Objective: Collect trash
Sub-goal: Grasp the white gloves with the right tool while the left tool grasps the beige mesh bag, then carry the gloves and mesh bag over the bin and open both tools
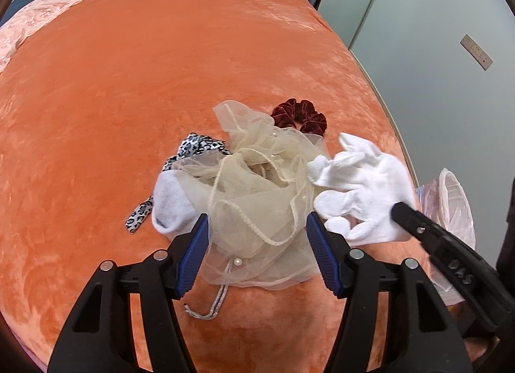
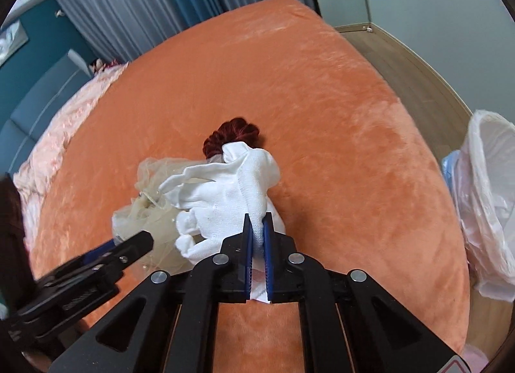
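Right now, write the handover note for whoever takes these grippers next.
Right gripper: shut on the white glove, which lies on the bed.
Left gripper: open, jaws either side of the mesh scarf, not pressing it.
Also on the bed: a red scrunchie behind the pile, a leopard band and a white sock partly under the scarf.
Lined bin: on the floor beside the bed, to the right.
Done: glove gripped, nothing seen binned yet.
Left: drop the glove in the bin, then scarf, sock, band and scrunchie.
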Available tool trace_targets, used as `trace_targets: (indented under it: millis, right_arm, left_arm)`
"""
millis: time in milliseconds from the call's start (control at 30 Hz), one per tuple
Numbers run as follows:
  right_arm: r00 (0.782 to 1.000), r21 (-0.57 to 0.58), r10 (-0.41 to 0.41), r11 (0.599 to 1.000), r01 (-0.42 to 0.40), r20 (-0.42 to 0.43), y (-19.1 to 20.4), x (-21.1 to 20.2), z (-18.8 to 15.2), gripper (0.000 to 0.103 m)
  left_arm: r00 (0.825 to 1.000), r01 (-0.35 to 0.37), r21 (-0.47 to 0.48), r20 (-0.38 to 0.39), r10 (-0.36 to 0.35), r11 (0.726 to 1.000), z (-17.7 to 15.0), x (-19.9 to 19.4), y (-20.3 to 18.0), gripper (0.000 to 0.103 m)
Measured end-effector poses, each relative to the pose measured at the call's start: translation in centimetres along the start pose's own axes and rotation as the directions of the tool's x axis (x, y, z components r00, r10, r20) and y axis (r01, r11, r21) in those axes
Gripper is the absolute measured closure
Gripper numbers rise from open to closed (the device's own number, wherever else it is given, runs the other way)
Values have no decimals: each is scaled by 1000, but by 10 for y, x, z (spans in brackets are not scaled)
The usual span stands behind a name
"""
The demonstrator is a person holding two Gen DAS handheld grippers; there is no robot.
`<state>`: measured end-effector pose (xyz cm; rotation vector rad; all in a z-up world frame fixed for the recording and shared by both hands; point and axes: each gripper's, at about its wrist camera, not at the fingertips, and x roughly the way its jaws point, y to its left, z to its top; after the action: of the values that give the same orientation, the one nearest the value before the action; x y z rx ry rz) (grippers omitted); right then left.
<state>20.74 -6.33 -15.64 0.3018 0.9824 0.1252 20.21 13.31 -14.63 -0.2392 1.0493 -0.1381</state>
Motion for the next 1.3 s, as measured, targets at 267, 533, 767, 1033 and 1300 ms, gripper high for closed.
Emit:
trace_targets:
  millis: [267,533,767,1033,1300]
  right_arm:
    - [999,31,-22,999,21,33,-15,-29,-3,97]
    - [999,35,-12,999,10,46,-19,-44,-6,97]
    - [993,34,13,999,-17,114,-18,-78,-1,97]
    - [974,52,25,998,-37,226,-25,-142,4,97]
    - [945,93,-10,995,-22,326,-51,-203,-5,97]
  left_arm:
    - [1000,-8,58,-13,9,998,1,17,-20,63]
    - [1000,8,74,-14,-7,997,-2,11,-25,101]
    - [995,52,76,79,-58,996,11,-44,-38,102]
    - [970,134,126,188,-156,983,30,-122,-76,102]
    - [928,206,234,261,-266,950,28,-183,-137,102]
